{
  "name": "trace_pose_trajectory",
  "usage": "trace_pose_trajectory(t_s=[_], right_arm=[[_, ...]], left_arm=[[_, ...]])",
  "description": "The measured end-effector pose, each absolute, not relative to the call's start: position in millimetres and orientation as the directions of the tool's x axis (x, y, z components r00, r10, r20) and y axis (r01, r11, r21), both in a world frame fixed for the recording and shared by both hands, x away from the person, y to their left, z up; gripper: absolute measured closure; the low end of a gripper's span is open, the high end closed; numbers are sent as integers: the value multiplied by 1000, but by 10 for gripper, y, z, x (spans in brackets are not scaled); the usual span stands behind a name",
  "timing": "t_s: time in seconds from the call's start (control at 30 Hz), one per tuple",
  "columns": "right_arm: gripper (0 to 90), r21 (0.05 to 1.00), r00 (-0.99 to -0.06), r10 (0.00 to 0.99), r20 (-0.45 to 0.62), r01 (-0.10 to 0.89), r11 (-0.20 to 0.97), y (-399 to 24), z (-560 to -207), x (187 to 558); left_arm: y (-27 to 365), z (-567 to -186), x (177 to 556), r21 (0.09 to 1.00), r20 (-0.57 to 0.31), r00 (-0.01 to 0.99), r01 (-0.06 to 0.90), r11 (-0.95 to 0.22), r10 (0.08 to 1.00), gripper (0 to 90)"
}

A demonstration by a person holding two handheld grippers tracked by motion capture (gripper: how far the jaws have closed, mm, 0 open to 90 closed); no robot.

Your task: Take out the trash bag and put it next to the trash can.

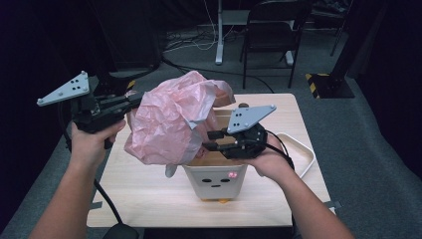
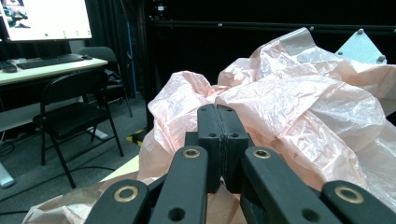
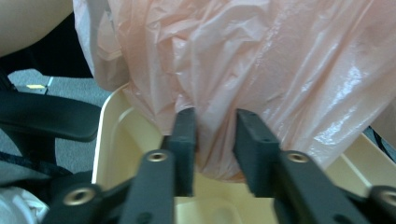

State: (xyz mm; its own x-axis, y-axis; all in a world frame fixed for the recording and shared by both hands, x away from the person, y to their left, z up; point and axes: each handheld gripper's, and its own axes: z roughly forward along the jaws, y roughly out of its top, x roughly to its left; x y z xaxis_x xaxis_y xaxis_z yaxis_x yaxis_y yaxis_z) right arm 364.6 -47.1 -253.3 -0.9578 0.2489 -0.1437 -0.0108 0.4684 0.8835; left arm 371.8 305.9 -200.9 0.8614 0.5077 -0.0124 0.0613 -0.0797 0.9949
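I have a light wooden table (image 1: 149,189) in front of me, standing on grey carpet. Near its front edge, about midway along, sits a cream bin (image 1: 216,181) with a small face printed on its front; just left of the bin's base a bit of white plastic (image 1: 170,171) rests on the wood. A white tray (image 1: 303,154) lies at the right edge, hanging partly over it, and grey tape (image 1: 97,205) marks the front left corner.

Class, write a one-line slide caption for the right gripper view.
Right gripper fingers straddle a fold of pink plastic bag above the cream bin.
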Motion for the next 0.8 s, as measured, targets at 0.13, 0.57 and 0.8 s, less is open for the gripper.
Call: trace_pose_trajectory(t_s=[0.13, 0.57, 0.8], right_arm=[[821, 872, -961, 234, -149, -16, 489, -452, -2543, 3638], [900, 885, -951, 254, -176, -40, 465, -532, -2502, 3610], [900, 896, -947, 265, -184, -50, 442, -579, -2456, 3600]], left_arm=[[3054, -2012, 3711, 995, -10, 863, 60, -82, 505, 898], [3001, -1994, 3728, 995, -6, 869, 55, -84, 495, 898], [2951, -1959, 3735, 995, 2, 873, 48, -90, 488, 898]])
